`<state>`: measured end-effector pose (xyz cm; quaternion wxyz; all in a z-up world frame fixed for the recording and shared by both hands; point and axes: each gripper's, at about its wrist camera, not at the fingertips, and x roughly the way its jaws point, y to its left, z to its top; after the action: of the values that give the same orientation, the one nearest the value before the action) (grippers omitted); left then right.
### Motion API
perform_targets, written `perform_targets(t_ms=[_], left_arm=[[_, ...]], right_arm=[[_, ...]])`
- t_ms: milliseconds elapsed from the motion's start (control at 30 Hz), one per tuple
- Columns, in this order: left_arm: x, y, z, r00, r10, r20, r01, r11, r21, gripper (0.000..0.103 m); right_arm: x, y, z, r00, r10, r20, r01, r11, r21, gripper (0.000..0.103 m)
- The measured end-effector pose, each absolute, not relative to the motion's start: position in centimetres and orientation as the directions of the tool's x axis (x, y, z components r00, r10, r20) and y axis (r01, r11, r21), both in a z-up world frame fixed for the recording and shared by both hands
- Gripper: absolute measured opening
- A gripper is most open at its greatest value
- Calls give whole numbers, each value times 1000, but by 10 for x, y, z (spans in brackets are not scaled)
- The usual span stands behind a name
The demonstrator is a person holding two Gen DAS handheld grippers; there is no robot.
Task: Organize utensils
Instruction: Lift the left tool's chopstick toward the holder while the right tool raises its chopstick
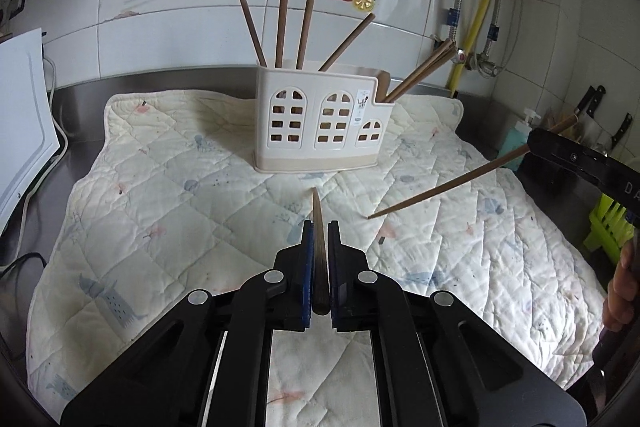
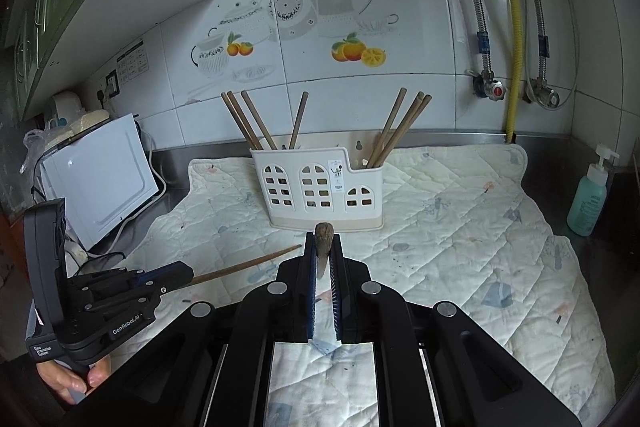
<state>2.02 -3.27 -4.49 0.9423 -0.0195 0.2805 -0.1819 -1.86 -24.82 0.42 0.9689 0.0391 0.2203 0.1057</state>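
I see a cream, window-cut holder [image 2: 324, 183] standing upright at the far middle, brown chopsticks [image 2: 250, 121] leaning inside. Two loose chopsticks, one [image 1: 319, 247] and another [image 1: 448, 185], are held above the near quilt.

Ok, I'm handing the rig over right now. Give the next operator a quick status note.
Left gripper: shut on one chopstick, tip pointing toward the holder.
Right gripper: shut on another chopstick, above the quilted mat.
Done: several chopsticks stand in the holder, some in its left compartment, some in its right.
Left: drop both held chopsticks into the holder. No loose ones visible on the mat.
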Motion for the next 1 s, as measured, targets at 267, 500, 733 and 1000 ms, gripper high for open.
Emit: perform_targets(t_ms=[267,500,733,1000], left_arm=[[22,-31,-29,800,-371,-472,353,927,-130,5],[23,-25,-24,806,-380,-453,358,923,-137,5],[22,-27,-18,815,-383,-435,370,921,-119,5],[15,-25,-32,797,-401,-451,388,913,-126,5]], right_arm=[[-11,-243,18,889,228,-397,-206,974,97,7],[-11,-239,19,889,231,-396,-213,973,89,7],[-10,-238,19,889,229,-397,-212,973,88,6],[-12,-237,18,890,232,-394,-213,973,91,6]])
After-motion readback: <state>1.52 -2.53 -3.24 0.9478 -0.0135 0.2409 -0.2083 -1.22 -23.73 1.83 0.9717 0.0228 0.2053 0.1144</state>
